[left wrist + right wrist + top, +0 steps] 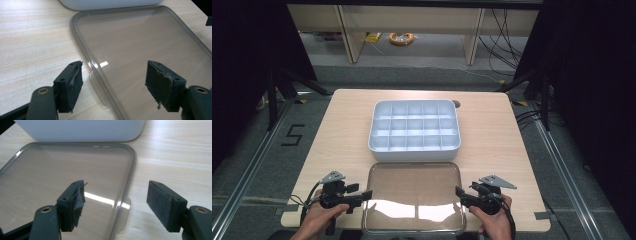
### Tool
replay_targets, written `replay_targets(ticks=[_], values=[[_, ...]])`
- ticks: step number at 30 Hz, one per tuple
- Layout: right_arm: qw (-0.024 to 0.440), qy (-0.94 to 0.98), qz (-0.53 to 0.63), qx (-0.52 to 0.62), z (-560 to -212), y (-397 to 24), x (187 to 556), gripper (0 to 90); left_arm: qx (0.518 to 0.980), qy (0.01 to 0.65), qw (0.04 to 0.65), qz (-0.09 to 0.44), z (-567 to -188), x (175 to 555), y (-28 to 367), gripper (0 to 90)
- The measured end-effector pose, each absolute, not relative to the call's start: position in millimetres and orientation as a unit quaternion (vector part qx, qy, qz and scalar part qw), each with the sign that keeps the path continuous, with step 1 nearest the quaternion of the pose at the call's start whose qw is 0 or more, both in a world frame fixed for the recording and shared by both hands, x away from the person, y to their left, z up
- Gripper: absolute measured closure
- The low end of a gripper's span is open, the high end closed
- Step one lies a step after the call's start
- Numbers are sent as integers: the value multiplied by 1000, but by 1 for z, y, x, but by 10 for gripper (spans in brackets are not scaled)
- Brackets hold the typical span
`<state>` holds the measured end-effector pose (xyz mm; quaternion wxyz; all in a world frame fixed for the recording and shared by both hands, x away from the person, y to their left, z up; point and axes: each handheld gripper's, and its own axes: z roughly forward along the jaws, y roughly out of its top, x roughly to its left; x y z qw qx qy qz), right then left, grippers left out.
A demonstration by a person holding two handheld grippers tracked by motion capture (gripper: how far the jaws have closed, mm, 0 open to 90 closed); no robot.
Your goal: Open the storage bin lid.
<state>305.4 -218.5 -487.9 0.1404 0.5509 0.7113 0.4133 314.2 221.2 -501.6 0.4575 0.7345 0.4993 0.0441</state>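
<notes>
**Both grippers spread at the clear lid's side edges**

I have the left gripper (pixel 362 196) at the near left of the wooden table (pixel 337 130), my left hand (pixel 319 215) around its handle. Jaws wide apart, nothing between the pads. In the left gripper view they straddle the left rim of the clear lid (pixel 140 45) and its small tab (pixel 100 92).

The right gripper (pixel 460 194) mirrors it at the near right, right hand (pixel 492 220) holding it. Jaws also apart and empty; in the right gripper view the lid's right rim and tab (pixel 125 207) sit in the gap.

The clear lid (pixel 414 195) lies flat on the table between the two grippers, glare on its near half.

Just beyond it, close to its far edge, sits the white compartment box (pixel 414 150), open, its grid of cells looks empty.

Past the table: grey floor, a yellow cable coil (pixel 402 38).
</notes>
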Motion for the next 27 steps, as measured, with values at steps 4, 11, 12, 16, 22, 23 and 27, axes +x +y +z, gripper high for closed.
replay_targets(ticks=[4,11,12,16,22,23,27], values=[[144,707,421,549,-486,-222,304,302,731,491,472,33,-500,314,220,239],[132,693,436,559,-482,-225,298,292,738,455,497,34,-495,310,217,177],[146,699,437,547,-483,-227,299,290,738,452,499,40,-496,309,216,176],[145,702,444,538,-481,-226,293,287,757,431,488,58,-495,303,214,165],[147,704,447,532,-481,-226,283,273,761,423,489,59,-493,290,216,149],[141,705,446,532,-480,-227,281,269,763,422,487,57,-492,288,216,149],[139,704,447,534,-482,-228,274,245,760,418,495,52,-492,280,218,149]])
